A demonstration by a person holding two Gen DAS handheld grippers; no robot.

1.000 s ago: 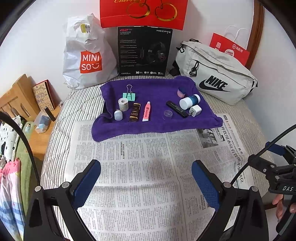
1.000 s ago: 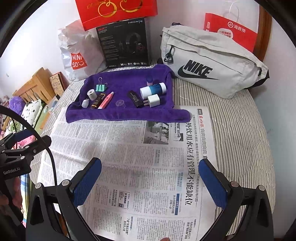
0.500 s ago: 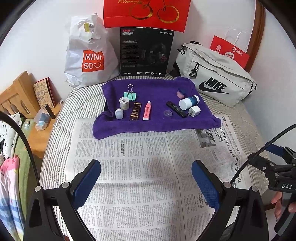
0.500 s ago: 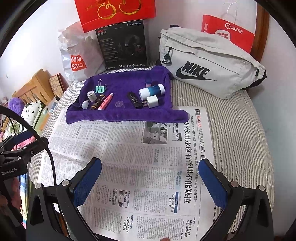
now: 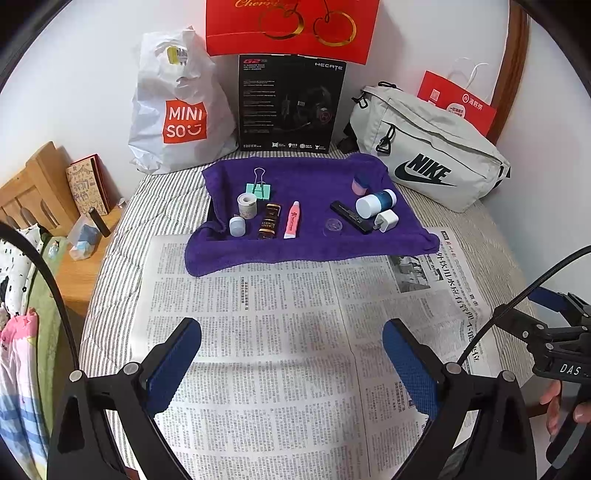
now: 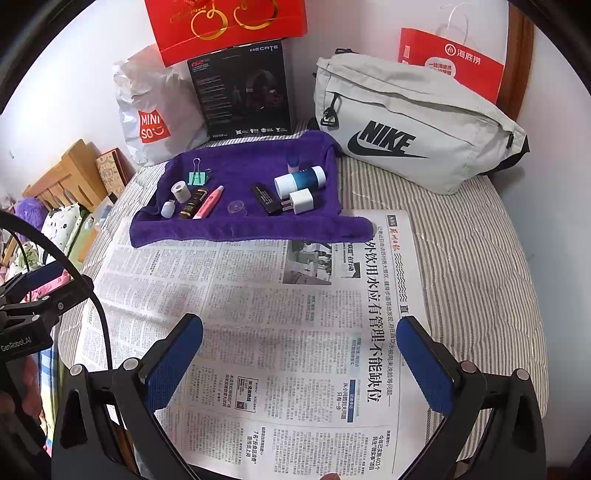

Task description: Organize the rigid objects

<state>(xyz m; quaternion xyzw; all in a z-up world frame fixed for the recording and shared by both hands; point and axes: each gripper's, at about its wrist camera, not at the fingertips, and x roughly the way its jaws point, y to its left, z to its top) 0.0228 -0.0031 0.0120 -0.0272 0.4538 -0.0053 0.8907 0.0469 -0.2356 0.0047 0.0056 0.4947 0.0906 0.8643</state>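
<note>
Both grippers ease back, the purple towel [image 5: 306,243] shrinking slightly in view.
Left gripper [image 5: 291,354] and right gripper [image 6: 301,354] hang wide open, empty, above the newspaper [image 6: 258,314]; the white bottle [image 6: 299,179] on the towel could roll if nudged.

Light: bright, even, diffuse; the source is not visible.
Shadows: soft grey patches on the newspaper [image 5: 288,332] ahead of both grippers.
Glare: faint sheen on the red bag [image 5: 291,26].
Focus: sharp at centre, print legible.
Distortion: strong fisheye bending; black vignette in all 4 corners.
</note>
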